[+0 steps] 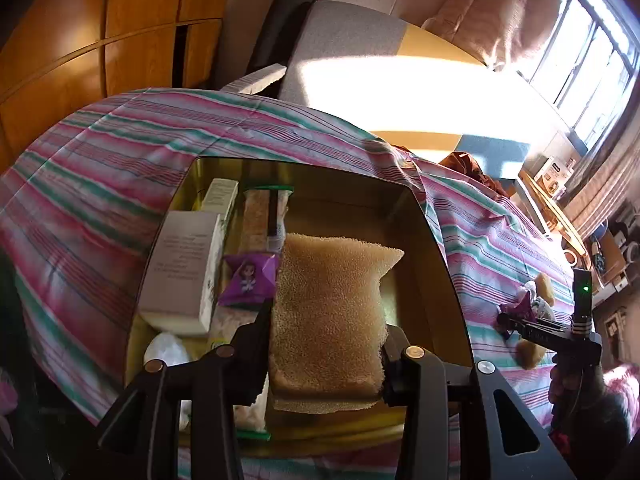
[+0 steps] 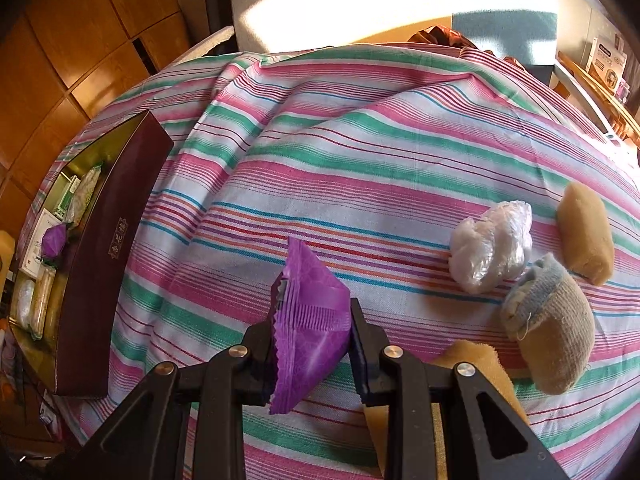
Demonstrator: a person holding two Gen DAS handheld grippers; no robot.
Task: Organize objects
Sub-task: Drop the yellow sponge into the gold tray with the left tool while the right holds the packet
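Note:
In the left wrist view my left gripper (image 1: 326, 332) is shut on a tan sponge (image 1: 332, 304) and holds it above the open gold-lined box (image 1: 424, 240). Inside the box lie a white carton (image 1: 180, 272), a purple packet (image 1: 248, 280) and long clear packs (image 1: 260, 216). In the right wrist view my right gripper (image 2: 310, 328) is shut on another purple packet (image 2: 308, 312), just above the striped cloth (image 2: 360, 160). The left view also shows that right gripper (image 1: 520, 316) far right, with its purple packet.
On the cloth right of my right gripper lie a crumpled white plastic bag (image 2: 490, 252), a tan sponge (image 2: 586, 232), a rolled sock (image 2: 552, 328) and a second sponge (image 2: 472, 360) partly under the gripper. The box's maroon wall (image 2: 112, 248) stands far left. Wooden cabinets (image 1: 80, 40) are behind.

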